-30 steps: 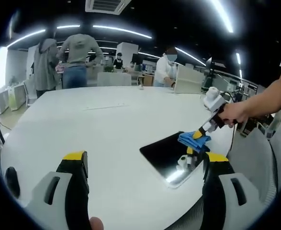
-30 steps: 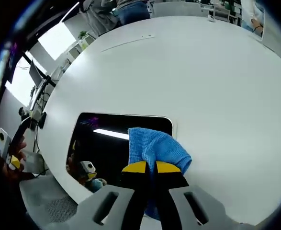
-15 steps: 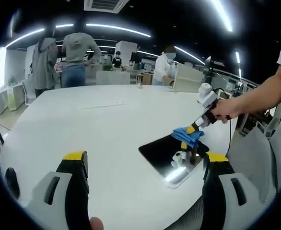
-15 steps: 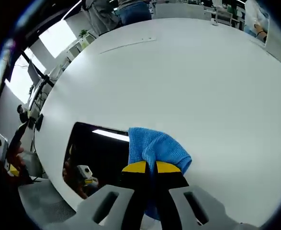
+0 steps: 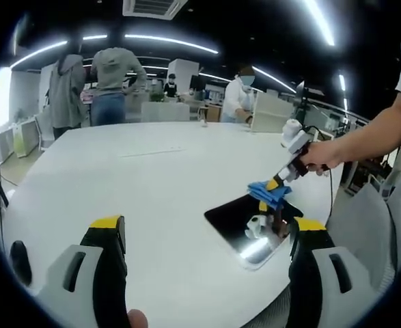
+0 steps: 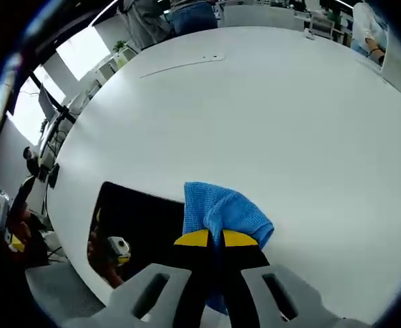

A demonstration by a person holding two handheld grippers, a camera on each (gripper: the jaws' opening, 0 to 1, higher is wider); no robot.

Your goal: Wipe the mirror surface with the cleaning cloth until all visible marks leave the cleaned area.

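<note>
On the white table (image 5: 139, 198) the mirror (image 5: 244, 225) lay near the edge. The right gripper (image 6: 217, 239), clamped on the cloth (image 6: 220, 208), had slid toward the mirror's far edge, mid-wipe. The left gripper (image 5: 200, 229) hovered agape, empty.

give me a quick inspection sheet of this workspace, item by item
surface: white table, mostly bare
job's things: mirror flat near the table edge; blue cloth on its far edge
clutter: thin strip far across the table
grippers: right gripper shut on the cloth; left gripper open, holding nothing
cables: one cable hanging past the table edge
surroundings: office, people standing beyond the table, ceiling strip lights
</note>
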